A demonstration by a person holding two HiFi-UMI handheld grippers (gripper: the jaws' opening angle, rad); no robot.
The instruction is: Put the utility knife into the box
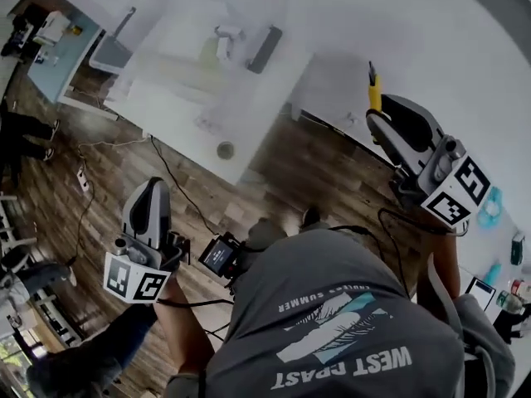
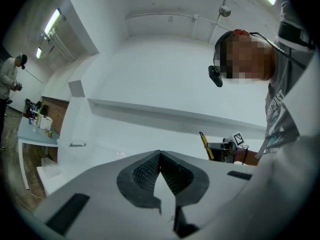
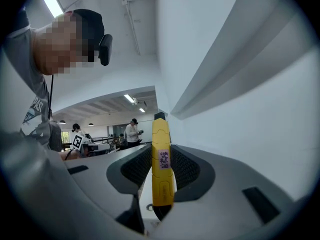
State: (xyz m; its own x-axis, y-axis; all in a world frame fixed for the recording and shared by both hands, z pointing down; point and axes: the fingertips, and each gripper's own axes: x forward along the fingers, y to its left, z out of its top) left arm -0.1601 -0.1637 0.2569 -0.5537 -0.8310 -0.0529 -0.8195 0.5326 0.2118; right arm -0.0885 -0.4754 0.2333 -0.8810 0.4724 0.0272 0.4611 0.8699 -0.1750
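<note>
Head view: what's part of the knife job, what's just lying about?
Job: knife, clamped in right gripper. Box: can't pick it out.
Lying about: power strip and cable on floor; round thing at table edge; left gripper, shut, empty.

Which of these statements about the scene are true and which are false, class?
1. The right tool grips the utility knife. True.
2. The left tool holds a second knife. False: its jaws are together with nothing between them.
3. The knife's body is red. False: it is yellow, with a black tip sticking out past the jaws.
4. The floor has a wood pattern. True.
</note>
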